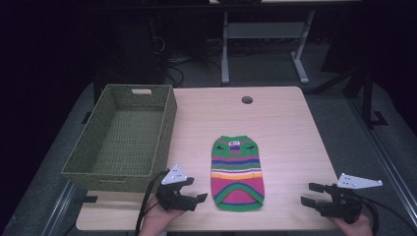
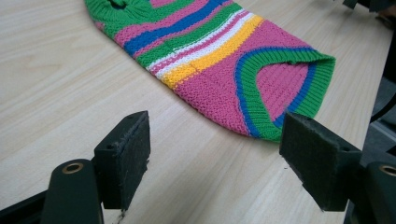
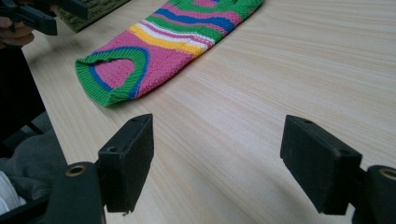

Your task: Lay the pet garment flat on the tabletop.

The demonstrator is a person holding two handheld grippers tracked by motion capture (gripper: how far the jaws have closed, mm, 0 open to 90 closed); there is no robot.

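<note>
While the high view lays out the whole table (image 1: 285,123), my two gripper views give only its near edge at close range. From above I see the striped knitted sweater (image 1: 237,172) lying flat near the middle of the near edge, its hem towards me, with my left gripper (image 1: 194,191) just beside its near left corner and my right gripper (image 1: 311,193) well apart from it near the near right corner. That view also takes in the green woven basket (image 1: 123,132) along the table's left edge, overhanging it a little.

My left gripper view brings the sweater (image 2: 219,60) up close: the pink, green and blue hem sits just beyond my jaws, which stand wide apart over bare wood with nothing between them. Its collar end is cut off at the top.

My right gripper view shows the sweater (image 3: 159,51) farther off, and my jaws there stand wide apart too, holding nothing. My left gripper (image 3: 46,16) is cropped in the upper left corner, and a sliver of the basket (image 3: 93,9) behind it is hard to make out.
</note>
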